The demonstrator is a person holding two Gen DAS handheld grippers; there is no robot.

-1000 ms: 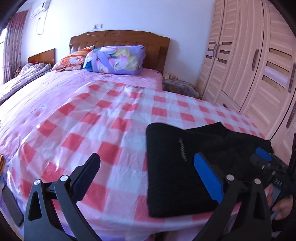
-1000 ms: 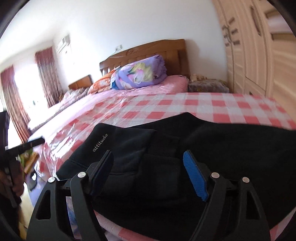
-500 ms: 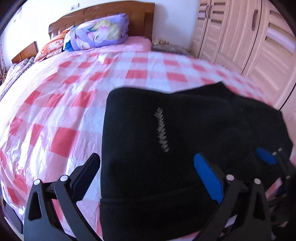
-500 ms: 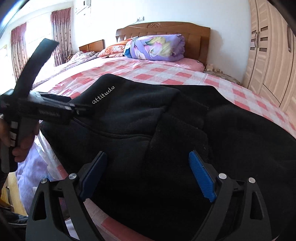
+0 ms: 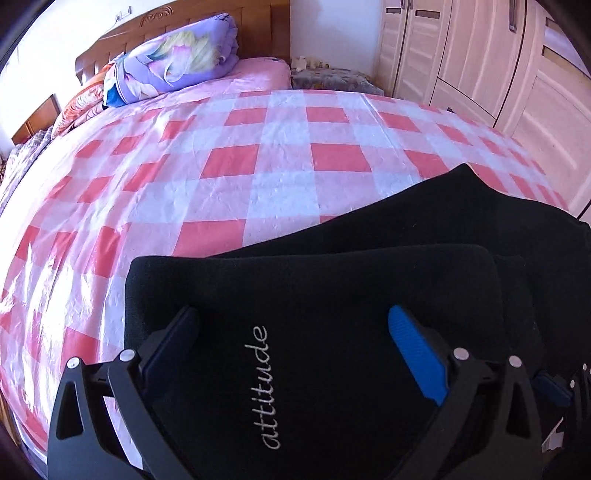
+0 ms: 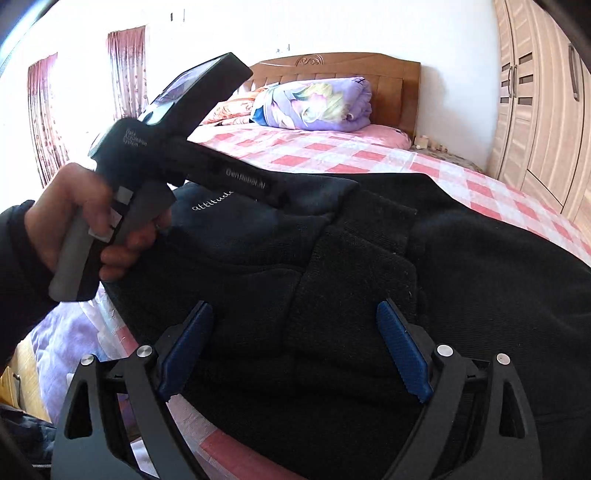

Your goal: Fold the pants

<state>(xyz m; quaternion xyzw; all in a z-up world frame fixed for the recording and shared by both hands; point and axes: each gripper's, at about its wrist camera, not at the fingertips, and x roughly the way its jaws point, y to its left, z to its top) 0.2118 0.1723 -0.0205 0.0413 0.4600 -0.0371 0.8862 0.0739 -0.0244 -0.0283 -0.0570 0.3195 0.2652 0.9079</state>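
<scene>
On the bed (image 5: 280, 155), near its front edge, the black pants (image 5: 332, 332) lie folded (white word "attitude" on top). Left hand-held gripper (image 5: 291, 332) and right hand-held gripper (image 6: 295, 332) both stand wide over the cloth, holding nothing.

A wide bed (image 5: 221, 173) fills most of the frame, spread with a glossy pink-and-white checked cover. At its head, upper left, stands a carved wooden headboard (image 6: 332, 68) against a plain white wall (image 6: 351, 26), with a rolled purple floral quilt (image 5: 173, 59) and an orange patterned pillow (image 5: 79, 105) in front. Pale panelled wardrobe doors (image 5: 480, 59) line the right edge. In the right wrist view, upper left, dark red curtains (image 6: 123, 70) frame bright windows, and daylight floods the room.
</scene>
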